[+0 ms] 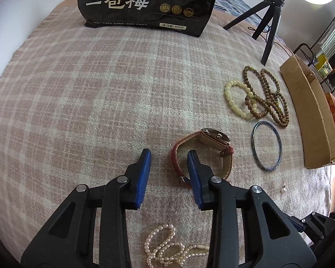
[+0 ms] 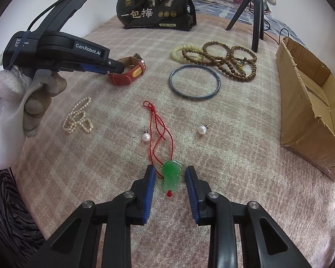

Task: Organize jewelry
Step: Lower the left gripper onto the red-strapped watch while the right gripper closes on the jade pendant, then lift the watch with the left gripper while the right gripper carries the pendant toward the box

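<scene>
**Colours on the plaid blanket**

Blanket [image 2: 245, 156]: pink and cream plaid. Watch [image 2: 128, 71]: red strap, gold patch. Bangle [image 2: 175, 87]: dark blue-grey. Long bead string [image 2: 230, 63]: brown; bead bracelet [image 2: 177, 53]: pale yellow. Pendant [image 2: 172, 175]: bright green on red cord [image 2: 158, 125]. Two earrings [image 2: 146, 136], pearl strand [image 2: 78, 118]: white. Box [image 2: 301, 102]: tan cardboard. Bag [image 2: 156, 11]: black, white lettering, gold seals. Gripper pads [image 2: 150, 192]: blue on black.

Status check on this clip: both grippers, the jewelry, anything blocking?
Left gripper open, straddling red watch strap. Right gripper open, jade pendant between pads, untouched. Cardboard box empty. Nothing blocking.
</scene>
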A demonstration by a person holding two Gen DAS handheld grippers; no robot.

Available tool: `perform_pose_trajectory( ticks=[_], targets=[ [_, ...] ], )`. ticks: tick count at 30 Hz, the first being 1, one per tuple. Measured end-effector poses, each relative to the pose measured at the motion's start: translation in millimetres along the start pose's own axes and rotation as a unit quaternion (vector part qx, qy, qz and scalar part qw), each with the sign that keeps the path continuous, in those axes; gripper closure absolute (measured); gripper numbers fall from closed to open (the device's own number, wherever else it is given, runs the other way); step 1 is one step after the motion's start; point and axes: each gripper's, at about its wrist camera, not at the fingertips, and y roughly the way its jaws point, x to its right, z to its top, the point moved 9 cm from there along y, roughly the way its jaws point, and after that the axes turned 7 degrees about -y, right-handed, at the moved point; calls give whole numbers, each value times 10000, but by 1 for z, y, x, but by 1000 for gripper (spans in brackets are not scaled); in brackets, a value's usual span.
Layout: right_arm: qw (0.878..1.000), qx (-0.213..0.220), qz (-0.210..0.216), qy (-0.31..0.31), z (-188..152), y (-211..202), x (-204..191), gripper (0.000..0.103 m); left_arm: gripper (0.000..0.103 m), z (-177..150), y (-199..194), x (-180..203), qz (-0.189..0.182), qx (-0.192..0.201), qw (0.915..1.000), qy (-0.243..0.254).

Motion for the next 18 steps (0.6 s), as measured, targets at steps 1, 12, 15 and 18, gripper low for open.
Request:
perform_pose_trajectory(
  ticks=[1,12,15,18],
  targets=[
    [10000,1,2,-3,0,0,0,77,70,0,1,0,17,4,10000,16],
    [10000,12,31,27,1,0,2,88,95,2,3,5,52,21,10000,76],
    [10000,26,22,38,1,0,2,88,97,2,3,7,29,21,10000,69],
    [10000,69,16,54,4,-3,2,88,97,3,-1,7,9,51,10000,48]
  ],
)
